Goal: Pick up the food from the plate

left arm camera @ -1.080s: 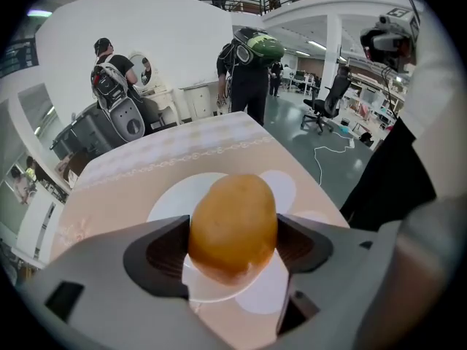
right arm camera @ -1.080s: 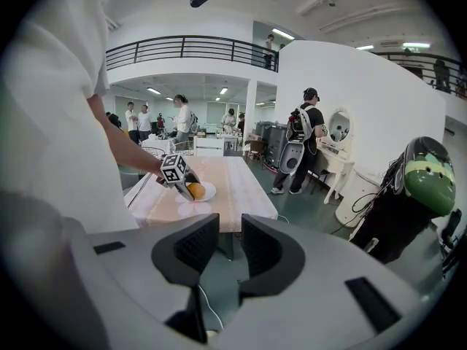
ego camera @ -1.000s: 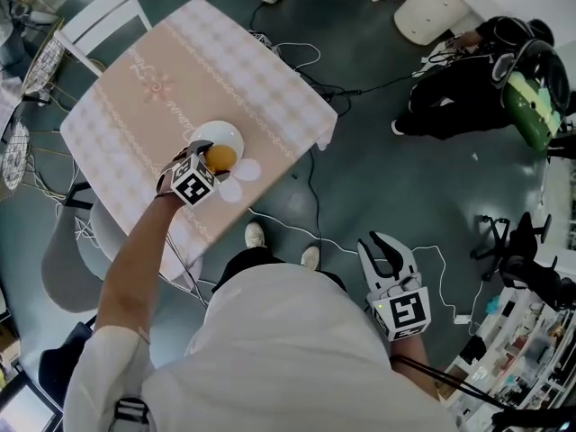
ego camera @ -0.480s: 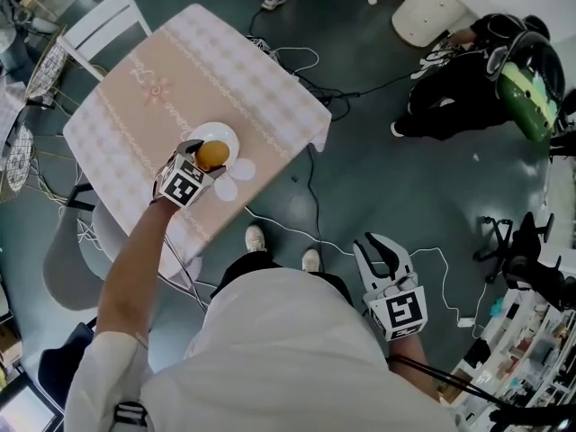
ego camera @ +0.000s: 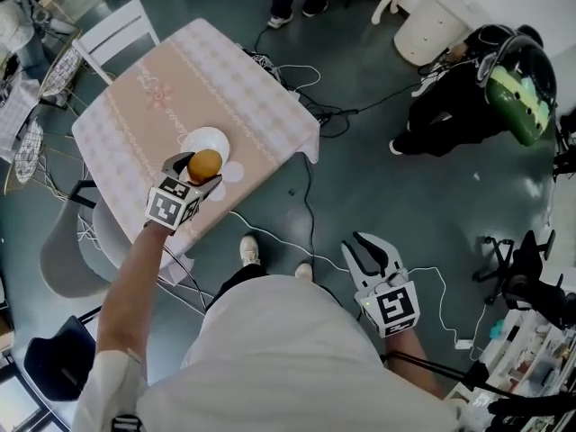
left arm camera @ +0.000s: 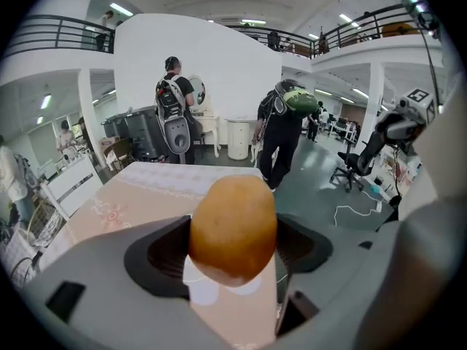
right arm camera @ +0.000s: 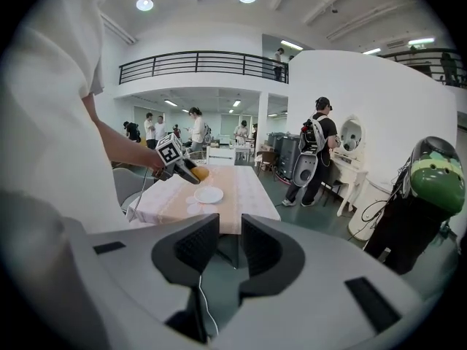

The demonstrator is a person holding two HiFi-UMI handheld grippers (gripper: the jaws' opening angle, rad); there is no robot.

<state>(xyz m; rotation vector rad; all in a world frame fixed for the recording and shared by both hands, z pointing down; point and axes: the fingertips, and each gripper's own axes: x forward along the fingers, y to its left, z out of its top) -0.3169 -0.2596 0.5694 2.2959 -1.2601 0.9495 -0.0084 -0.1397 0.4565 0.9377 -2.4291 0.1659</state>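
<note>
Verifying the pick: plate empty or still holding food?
Empty. The white plate shows bare in the head and right gripper views; the orange food is clamped in the left gripper, raised above it.

No word, number or brand can be read anywhere; the only print is a black-and-white square code (ego camera: 171,207) on the left gripper (ego camera: 203,164) and another on the right gripper (ego camera: 367,247).
</note>
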